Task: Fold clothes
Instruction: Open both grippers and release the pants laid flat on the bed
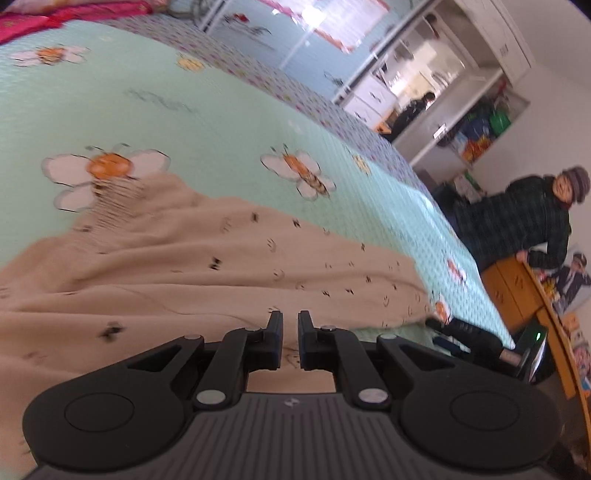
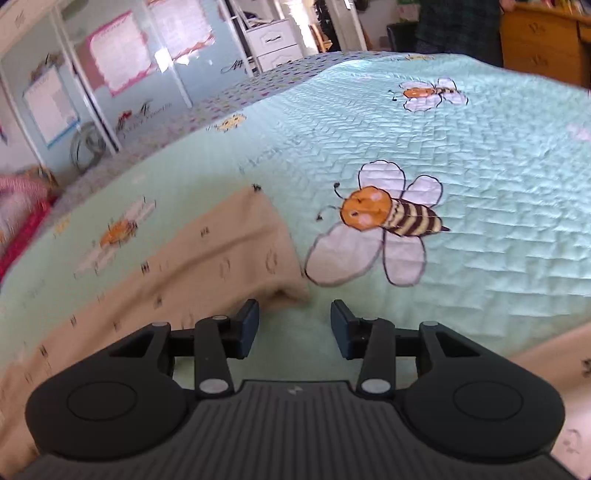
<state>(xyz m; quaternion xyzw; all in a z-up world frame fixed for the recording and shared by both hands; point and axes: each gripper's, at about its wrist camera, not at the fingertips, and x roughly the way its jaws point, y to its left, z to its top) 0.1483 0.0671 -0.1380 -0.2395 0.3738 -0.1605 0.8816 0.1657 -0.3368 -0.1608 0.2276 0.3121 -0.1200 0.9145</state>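
A beige garment (image 1: 221, 258) printed with small dark marks lies spread on a mint bedspread (image 1: 184, 110) with bee and flower pictures. My left gripper (image 1: 290, 315) hovers low over its near part, jaws almost together with a fold of the beige cloth pinched between them. In the right wrist view a corner of the garment (image 2: 221, 258) ends just ahead of the left finger of my right gripper (image 2: 295, 306). That gripper stands open over bare bedspread (image 2: 480, 184), nothing between its pads. More beige cloth (image 2: 554, 369) shows at the lower right.
A person (image 1: 524, 221) stands beyond the bed's far side, leaning on a wooden desk (image 1: 517, 288). Pink bedding (image 1: 55, 18) lies at the head end. White drawers (image 2: 273, 40) and a wooden dresser (image 2: 535, 40) stand past the bed.
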